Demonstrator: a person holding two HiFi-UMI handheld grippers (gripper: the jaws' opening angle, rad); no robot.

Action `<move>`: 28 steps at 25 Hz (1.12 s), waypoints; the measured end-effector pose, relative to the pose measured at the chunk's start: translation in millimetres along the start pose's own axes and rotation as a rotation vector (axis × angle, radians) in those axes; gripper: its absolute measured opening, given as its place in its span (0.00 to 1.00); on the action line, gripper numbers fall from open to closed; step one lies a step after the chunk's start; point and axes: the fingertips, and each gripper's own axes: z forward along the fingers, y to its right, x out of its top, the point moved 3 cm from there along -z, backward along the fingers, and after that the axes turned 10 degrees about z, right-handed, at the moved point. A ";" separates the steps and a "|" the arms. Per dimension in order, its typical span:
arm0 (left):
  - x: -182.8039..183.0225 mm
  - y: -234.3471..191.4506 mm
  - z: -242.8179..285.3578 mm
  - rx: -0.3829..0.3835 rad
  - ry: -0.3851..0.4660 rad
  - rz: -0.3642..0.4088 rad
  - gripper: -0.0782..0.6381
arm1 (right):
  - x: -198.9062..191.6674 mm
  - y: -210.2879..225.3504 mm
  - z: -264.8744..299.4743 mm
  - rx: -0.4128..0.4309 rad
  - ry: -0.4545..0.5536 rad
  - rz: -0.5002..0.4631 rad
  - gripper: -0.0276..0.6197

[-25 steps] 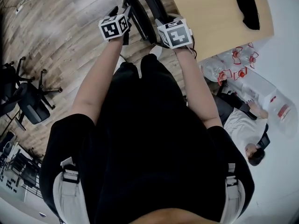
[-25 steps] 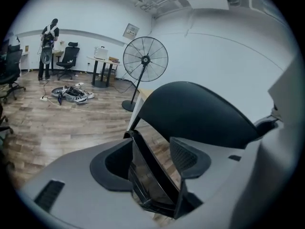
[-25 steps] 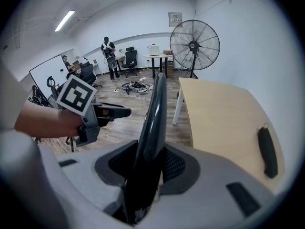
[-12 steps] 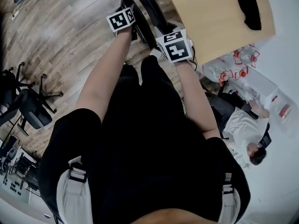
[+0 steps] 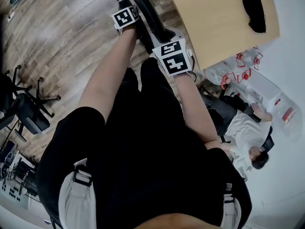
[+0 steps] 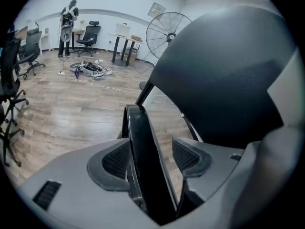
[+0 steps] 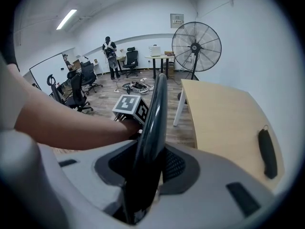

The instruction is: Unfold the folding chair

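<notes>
The folding chair [image 5: 148,14] is black and stands on the wood floor just ahead of my legs, beside the table. In the left gripper view a thin black chair bar [image 6: 143,147] runs between the jaws of my left gripper [image 6: 151,155]. The jaws are opening, with floor showing between the bar and the right pad [image 6: 190,157]. The chair's broad dark panel [image 6: 228,75] fills the upper right. My right gripper [image 7: 148,163] is shut on a curved black chair edge [image 7: 155,109]. In the head view, the left gripper [image 5: 125,14] is farther away than the right gripper [image 5: 172,51].
A light wooden table [image 5: 224,23] with a black item [image 5: 252,8] stands right of the chair. Plastic bottles [image 5: 233,66] and a person sitting low [image 5: 248,128] are at right. Office chairs [image 5: 24,109] stand at left. A large fan [image 7: 196,46] stands behind the table.
My left gripper has moved away from my body along the chair, towards the top of the head view. The right gripper has stayed on the chair edge.
</notes>
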 end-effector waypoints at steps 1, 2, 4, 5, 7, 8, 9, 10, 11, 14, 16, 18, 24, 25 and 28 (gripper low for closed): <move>0.5 -1.3 0.1 0.015 0.000 0.003 0.49 | -0.3 -1.2 0.6 0.003 0.001 0.001 0.25; -0.1 -3.1 0.5 0.031 -0.007 0.003 0.49 | -0.3 -2.1 0.8 0.005 0.002 0.000 0.25; -4.0 -7.6 4.3 0.059 -0.028 -0.007 0.48 | 0.1 -3.3 1.2 0.009 0.005 -0.004 0.25; -6.5 -10.1 7.4 0.067 -0.036 -0.016 0.47 | 0.2 -4.0 1.5 0.011 0.005 -0.007 0.25; -12.0 -13.4 14.0 0.067 -0.046 -0.035 0.46 | 0.0 -5.1 1.9 0.015 0.003 -0.014 0.25; -14.5 -13.4 17.4 0.059 -0.049 -0.037 0.46 | -0.5 -5.4 2.3 0.016 0.002 -0.013 0.25; -15.1 -13.9 20.1 0.059 -0.046 -0.027 0.46 | -0.9 -5.2 2.6 0.018 0.003 -0.010 0.25; -12.5 -15.3 20.5 0.072 -0.033 -0.010 0.46 | -1.2 -4.4 2.8 0.019 0.004 -0.006 0.25; -9.1 -15.5 19.4 0.083 -0.021 -0.001 0.46 | -1.3 -3.0 3.0 0.018 0.005 -0.004 0.25; -8.1 -15.2 20.8 0.098 -0.013 -0.016 0.46 | -1.5 -0.8 2.8 0.014 0.006 -0.001 0.25; -9.8 -10.8 20.6 0.081 -0.021 -0.027 0.43 | -2.1 0.1 2.2 0.011 0.006 0.000 0.25; -10.0 -5.8 20.7 0.053 -0.036 -0.029 0.39 | -2.1 3.0 2.2 0.010 0.009 0.001 0.25; -9.8 -9.5 16.6 -0.009 -0.053 -0.021 0.38 | -3.9 8.0 3.9 0.016 0.009 0.003 0.25; -12.6 -12.9 16.3 -0.024 -0.054 -0.031 0.38 | -4.5 8.6 4.0 0.019 0.007 0.008 0.25; -22.9 -25.5 21.3 -0.062 -0.059 -0.051 0.37 | -5.5 11.4 3.9 0.030 0.004 0.018 0.24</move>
